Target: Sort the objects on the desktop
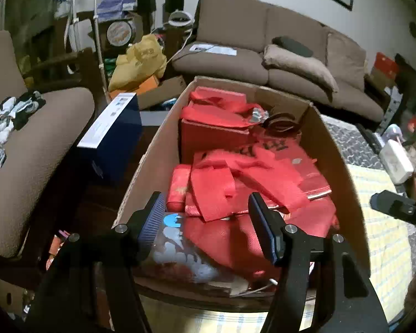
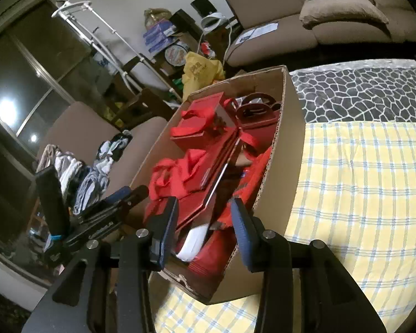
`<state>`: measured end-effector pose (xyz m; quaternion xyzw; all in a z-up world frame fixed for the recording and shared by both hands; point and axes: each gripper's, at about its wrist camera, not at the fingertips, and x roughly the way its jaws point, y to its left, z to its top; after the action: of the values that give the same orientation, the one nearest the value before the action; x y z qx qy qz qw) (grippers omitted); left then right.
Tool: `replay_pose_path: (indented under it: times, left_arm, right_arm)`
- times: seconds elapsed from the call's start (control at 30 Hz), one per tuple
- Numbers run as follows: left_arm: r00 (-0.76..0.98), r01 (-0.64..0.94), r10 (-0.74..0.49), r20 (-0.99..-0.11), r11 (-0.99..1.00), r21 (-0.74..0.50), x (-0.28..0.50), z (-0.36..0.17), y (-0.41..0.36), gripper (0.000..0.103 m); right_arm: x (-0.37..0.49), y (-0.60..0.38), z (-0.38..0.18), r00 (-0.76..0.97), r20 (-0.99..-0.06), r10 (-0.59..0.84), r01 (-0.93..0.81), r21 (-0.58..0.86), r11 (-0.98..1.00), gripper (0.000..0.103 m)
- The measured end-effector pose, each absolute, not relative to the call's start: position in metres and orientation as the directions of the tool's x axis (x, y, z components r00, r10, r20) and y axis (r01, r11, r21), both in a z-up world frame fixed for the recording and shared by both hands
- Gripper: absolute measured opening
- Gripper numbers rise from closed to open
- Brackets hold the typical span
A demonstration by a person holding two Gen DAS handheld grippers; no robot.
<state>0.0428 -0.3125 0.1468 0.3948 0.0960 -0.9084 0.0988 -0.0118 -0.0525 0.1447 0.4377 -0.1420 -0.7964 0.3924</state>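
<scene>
I see a cardboard box (image 1: 152,149) on a yellow checked cloth (image 2: 360,183), filled with red gift boxes (image 2: 199,122), red ribbon (image 1: 222,186) and red bags. My left claw (image 1: 205,222) hangs open over its near end. My right claw (image 2: 203,227) is open too, empty above the box.

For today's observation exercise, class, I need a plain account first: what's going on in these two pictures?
A person holds a two-finger gripper in each hand over an open cardboard box that sits on a yellow checked cloth. The box is packed with red items: a red gift box, red ribbons and red bags. The left gripper and the right gripper both hover open above the box's near end, holding nothing. A brown sofa stands behind.
</scene>
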Motion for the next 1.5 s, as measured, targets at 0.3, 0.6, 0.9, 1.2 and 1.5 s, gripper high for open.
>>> replay_pose_path:
  times: [0.3, 0.6, 0.9, 1.2, 1.5]
  left_arm:
    - [-0.691, 0.223, -0.026, -0.722, -0.958, -0.178, 0.053, 0.154, -0.305, 0.068]
    - [-0.713, 0.191, 0.025, -0.700, -0.954, -0.229, 0.071, 0.159, -0.287, 0.096]
    - [-0.705, 0.164, 0.056, -0.707, -0.957, -0.239, 0.094, 0.149, -0.271, 0.103]
    - [-0.735, 0.110, 0.028, -0.678, -0.981, -0.160, 0.116, 0.153, -0.239, 0.103]
    - [-0.773, 0.061, 0.033, -0.633, -0.990, -0.127, 0.143, 0.155, -0.212, 0.103]
  right_arm:
    - [-0.011, -0.046, 0.147, -0.334, -0.603, -0.725, 0.505, 0.535, -0.677, 0.052]
    - [-0.001, -0.041, 0.148, -0.421, -0.662, -0.620, 0.510, 0.392, -0.765, 0.088]
    - [0.013, -0.023, 0.148, -0.497, -0.684, -0.533, 0.491, 0.285, -0.823, 0.102]
    - [0.030, -0.008, 0.143, -0.586, -0.696, -0.414, 0.458, 0.137, -0.878, 0.103]
    - [0.046, 0.028, 0.123, -0.612, -0.709, -0.350, 0.382, 0.123, -0.916, 0.103]
